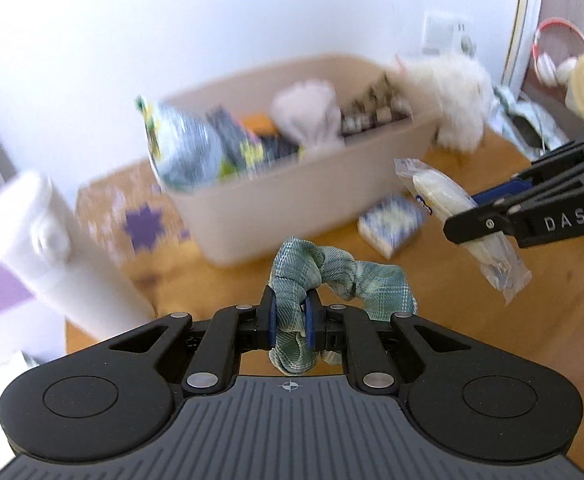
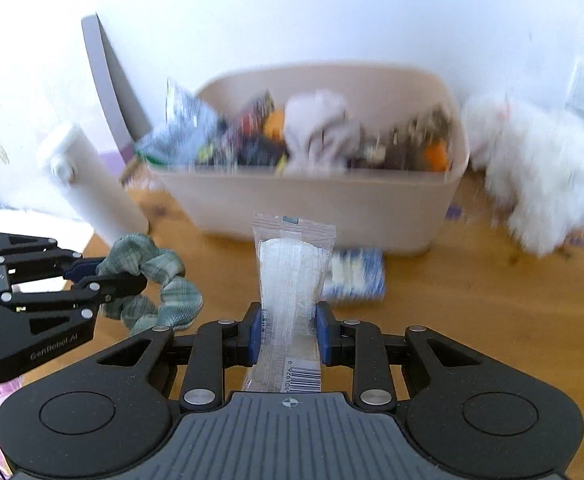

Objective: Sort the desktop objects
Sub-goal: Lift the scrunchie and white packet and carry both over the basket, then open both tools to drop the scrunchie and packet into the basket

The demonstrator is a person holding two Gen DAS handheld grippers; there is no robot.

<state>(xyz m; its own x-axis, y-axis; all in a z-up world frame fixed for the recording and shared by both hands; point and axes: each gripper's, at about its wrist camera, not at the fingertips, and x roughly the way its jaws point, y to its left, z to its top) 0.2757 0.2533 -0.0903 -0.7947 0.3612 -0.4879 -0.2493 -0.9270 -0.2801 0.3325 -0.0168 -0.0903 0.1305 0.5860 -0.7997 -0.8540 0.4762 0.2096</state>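
Left tongs [image 1: 289, 322] clamping green plaid scrunchie [image 1: 332, 276], right tongs [image 2: 288, 330] clamping clear snack packet [image 2: 292, 276], both near beige bin [image 2: 312, 204] on desk [image 2: 472, 300]

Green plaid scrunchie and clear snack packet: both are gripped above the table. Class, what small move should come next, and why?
Probably carry both forward over the beige bin. The left gripper is shut on the scrunchie, the right gripper on the packet, both short of the bin's rim.
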